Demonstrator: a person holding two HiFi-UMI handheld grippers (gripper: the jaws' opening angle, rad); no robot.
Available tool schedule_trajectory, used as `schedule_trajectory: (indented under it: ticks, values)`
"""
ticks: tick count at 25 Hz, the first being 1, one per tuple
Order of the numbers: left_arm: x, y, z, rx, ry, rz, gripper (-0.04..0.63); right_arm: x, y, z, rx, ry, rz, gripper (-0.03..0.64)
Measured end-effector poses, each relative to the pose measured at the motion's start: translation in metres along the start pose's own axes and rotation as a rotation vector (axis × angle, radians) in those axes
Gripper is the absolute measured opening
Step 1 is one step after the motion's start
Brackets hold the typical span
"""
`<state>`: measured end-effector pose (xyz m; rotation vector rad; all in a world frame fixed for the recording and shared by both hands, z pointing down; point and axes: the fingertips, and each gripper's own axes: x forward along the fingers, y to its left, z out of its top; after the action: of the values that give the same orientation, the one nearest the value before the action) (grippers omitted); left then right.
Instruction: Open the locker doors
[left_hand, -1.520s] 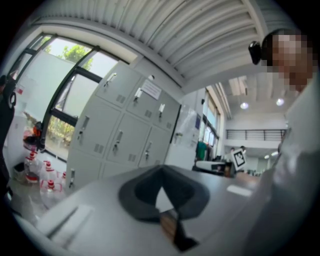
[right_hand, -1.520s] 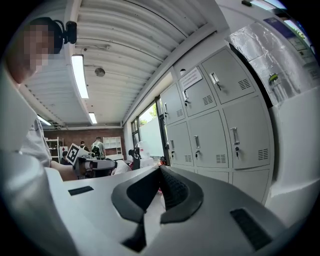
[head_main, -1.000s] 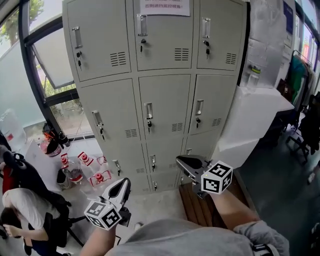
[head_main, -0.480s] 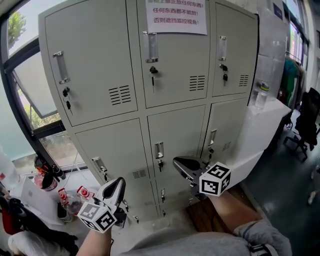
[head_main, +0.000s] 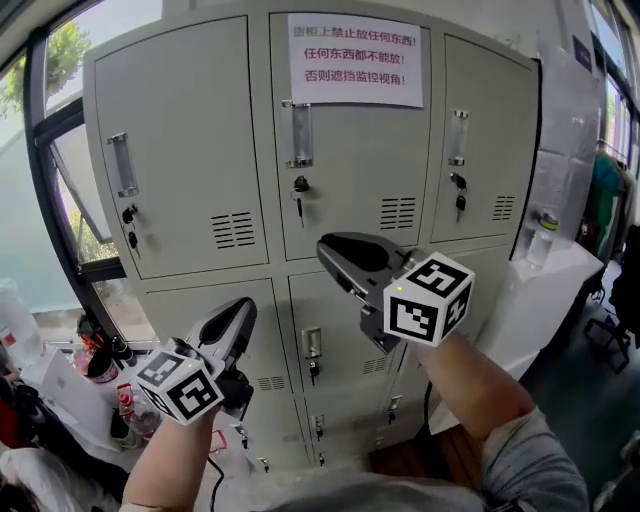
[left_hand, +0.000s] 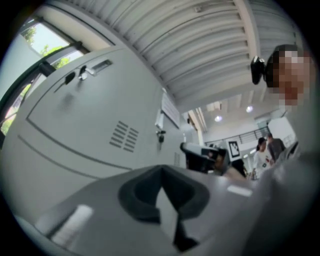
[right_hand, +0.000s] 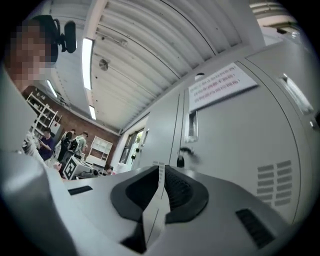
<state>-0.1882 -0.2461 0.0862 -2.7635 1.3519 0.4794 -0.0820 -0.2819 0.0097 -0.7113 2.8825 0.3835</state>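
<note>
**Grey steel, every door shut**

Head view: nothing opened so far. Shows the pale grey steel locker cabinet (head_main: 200, 150) with all visible doors flush in their frames, so by the look of it the whole job lies ahead. Finds the right gripper (head_main: 330, 252) raised before the upper middle door (head_main: 350, 200), below and slightly right of its upright metal handle (head_main: 299, 133), near but apart. Puts the left gripper (head_main: 245, 312) lower and to the left, before the middle row, touching nothing. Also a white paper notice (head_main: 355, 60) high on that upper middle door.

Left gripper view: left gripper (left_hand: 162, 195) pressed together, nothing between the jaws. Cabinet front (left_hand: 75, 130) ahead and to the left, clear of the tips; right gripper (left_hand: 200, 152) farther right.

Right gripper view: right gripper (right_hand: 160, 192) closed tight and empty. Handle (right_hand: 191, 125) just beyond and above the tips, no contact. Likely needs spreading before any grasp.
</note>
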Motion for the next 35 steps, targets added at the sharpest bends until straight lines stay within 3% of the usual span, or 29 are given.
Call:
schedule_trajectory:
  ticks: [3,5,6,11,22,30,35]
  values:
    - [0.017,-0.005,0.044,0.048,-0.028,-0.008,0.002,0.027,-0.012,0.053,-0.103,-0.037,-0.040,0.008]
    - [0.024,-0.009,0.068,0.082,-0.035,-0.013,0.002,0.044,-0.022,0.075,-0.128,-0.038,-0.072,0.044]
    - [0.027,-0.010,0.080,0.099,-0.039,-0.015,0.002,0.052,-0.027,0.083,-0.134,-0.030,-0.085,0.077]
    - [0.038,-0.014,0.125,0.180,-0.056,-0.020,0.002,0.085,-0.048,0.099,-0.168,0.031,-0.165,0.123]
    - [0.039,-0.022,0.147,0.211,-0.044,-0.091,0.002,0.114,-0.064,0.105,-0.075,0.104,-0.266,0.156]
    - [0.019,-0.018,0.152,0.199,-0.029,-0.130,0.002,0.118,-0.063,0.108,0.056,0.070,-0.250,0.156]
    - [0.004,-0.020,0.147,0.188,-0.016,-0.158,0.002,0.096,-0.042,0.114,0.061,0.062,-0.220,0.156]
